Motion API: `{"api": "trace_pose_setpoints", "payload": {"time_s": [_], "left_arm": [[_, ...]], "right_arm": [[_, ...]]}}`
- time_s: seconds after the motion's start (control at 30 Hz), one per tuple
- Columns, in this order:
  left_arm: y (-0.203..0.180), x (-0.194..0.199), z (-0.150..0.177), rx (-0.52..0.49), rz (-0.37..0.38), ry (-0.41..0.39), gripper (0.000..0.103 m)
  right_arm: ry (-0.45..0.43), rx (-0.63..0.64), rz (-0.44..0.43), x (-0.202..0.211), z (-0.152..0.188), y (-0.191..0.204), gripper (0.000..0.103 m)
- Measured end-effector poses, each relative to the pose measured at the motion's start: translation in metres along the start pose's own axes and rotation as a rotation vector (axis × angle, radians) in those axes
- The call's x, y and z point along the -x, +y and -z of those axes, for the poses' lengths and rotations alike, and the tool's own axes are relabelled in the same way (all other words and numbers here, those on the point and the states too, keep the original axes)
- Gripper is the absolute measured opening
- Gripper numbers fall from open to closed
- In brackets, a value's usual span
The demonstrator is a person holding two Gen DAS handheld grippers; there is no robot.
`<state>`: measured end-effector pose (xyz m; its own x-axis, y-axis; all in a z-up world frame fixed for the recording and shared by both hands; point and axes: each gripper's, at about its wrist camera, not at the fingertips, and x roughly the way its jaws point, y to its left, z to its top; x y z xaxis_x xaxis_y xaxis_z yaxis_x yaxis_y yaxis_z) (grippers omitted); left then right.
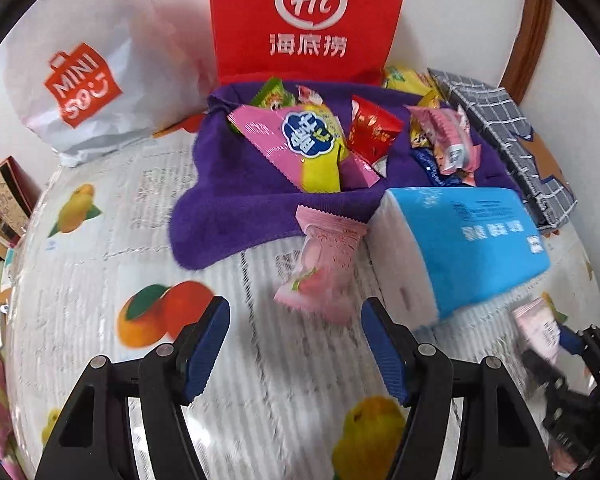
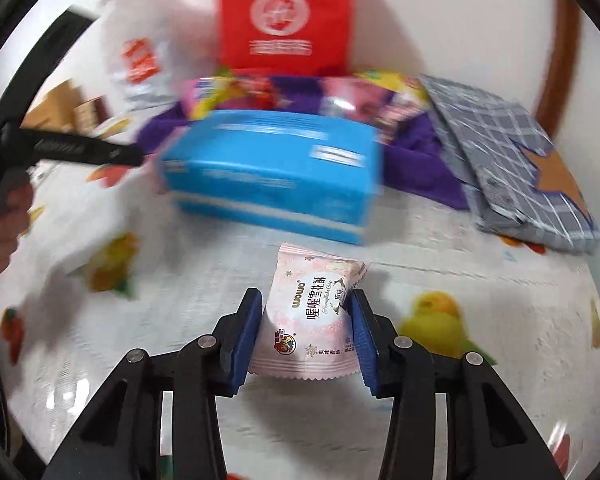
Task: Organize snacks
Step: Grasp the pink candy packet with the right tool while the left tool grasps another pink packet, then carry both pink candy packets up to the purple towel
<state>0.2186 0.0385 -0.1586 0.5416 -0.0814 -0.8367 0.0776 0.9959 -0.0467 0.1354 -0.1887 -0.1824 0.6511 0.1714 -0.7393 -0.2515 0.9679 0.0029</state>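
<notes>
A pile of wrapped snacks [image 1: 320,136] lies on a purple cloth [image 1: 236,196] in front of a red paper bag [image 1: 308,16]. A pink snack packet [image 1: 320,268] lies at the cloth's near edge, just ahead of my left gripper [image 1: 295,308], which is open and holds nothing. My right gripper [image 2: 306,298] is shut on a pale pink snack packet [image 2: 316,316], its blue pads pressing both sides. In the left wrist view the right gripper [image 1: 560,356] shows blurred at the lower right with that packet [image 1: 538,326].
A blue tissue pack [image 1: 472,240] lies right of the pink packet, against the cloth. A white shopping bag [image 1: 84,76] stands at the back left and a grey checked bundle [image 1: 516,136] at the right. The table wears a fruit-print cover [image 1: 100,248]. A hand [image 2: 4,208] holds the left tool.
</notes>
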Motion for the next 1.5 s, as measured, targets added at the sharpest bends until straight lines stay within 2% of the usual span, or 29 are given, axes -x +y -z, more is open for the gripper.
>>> {"api": "trace_pose_setpoints", "payload": {"time_s": [0.13,0.27,0.43,0.47,0.5,0.6,0.67,0.77,0.87,0.97,1.1,1.27,1.37,1.5], "left_arm": [[-0.010,-0.013,-0.005,-0.050,-0.009,-0.022,0.066],[-0.022,-0.026,-0.009,-0.125,-0.049,-0.038,0.066],[-0.016,-0.029,-0.009,-0.111,-0.005,-0.087,0.066],[-0.015,-0.030,-0.009,-0.111,0.009,-0.086,0.063],[-0.014,-0.031,-0.009,-0.109,0.017,-0.082,0.054],[-0.015,-0.038,-0.008,-0.105,0.052,-0.049,0.036],[-0.017,-0.037,-0.007,-0.123,0.035,-0.058,0.032],[-0.014,-0.032,-0.005,-0.095,0.035,-0.031,0.032],[-0.008,-0.020,0.002,-0.054,0.069,-0.015,0.030],[-0.005,-0.001,0.017,-0.034,0.080,-0.019,0.030],[-0.008,0.010,0.040,-0.023,0.130,-0.007,0.030],[-0.020,0.004,0.059,-0.053,0.083,-0.010,0.030],[-0.025,0.002,0.063,-0.076,0.048,-0.054,0.033],[-0.025,0.004,0.068,-0.060,0.036,-0.114,0.034]], "right_arm": [[0.014,-0.061,0.033,-0.012,0.002,-0.024,0.045],[0.004,-0.073,0.028,-0.019,0.002,-0.026,0.045],[0.004,-0.079,0.006,-0.020,0.003,-0.026,0.046],[0.005,-0.076,0.010,-0.020,0.004,-0.025,0.046],[0.006,-0.071,0.016,-0.020,0.003,-0.024,0.046],[0.007,-0.063,0.023,-0.020,0.004,-0.023,0.047],[0.006,-0.071,0.015,-0.021,0.004,-0.025,0.047],[0.007,-0.066,0.021,-0.021,0.003,-0.025,0.047],[0.007,-0.067,0.018,-0.021,0.003,-0.025,0.047],[0.006,-0.067,0.018,-0.021,0.003,-0.025,0.047],[0.006,-0.069,0.017,-0.021,0.003,-0.025,0.047],[0.006,-0.075,0.024,-0.021,0.004,-0.026,0.047],[0.006,-0.076,0.025,-0.021,0.004,-0.026,0.047],[0.006,-0.081,0.020,-0.021,0.004,-0.028,0.048]]}}
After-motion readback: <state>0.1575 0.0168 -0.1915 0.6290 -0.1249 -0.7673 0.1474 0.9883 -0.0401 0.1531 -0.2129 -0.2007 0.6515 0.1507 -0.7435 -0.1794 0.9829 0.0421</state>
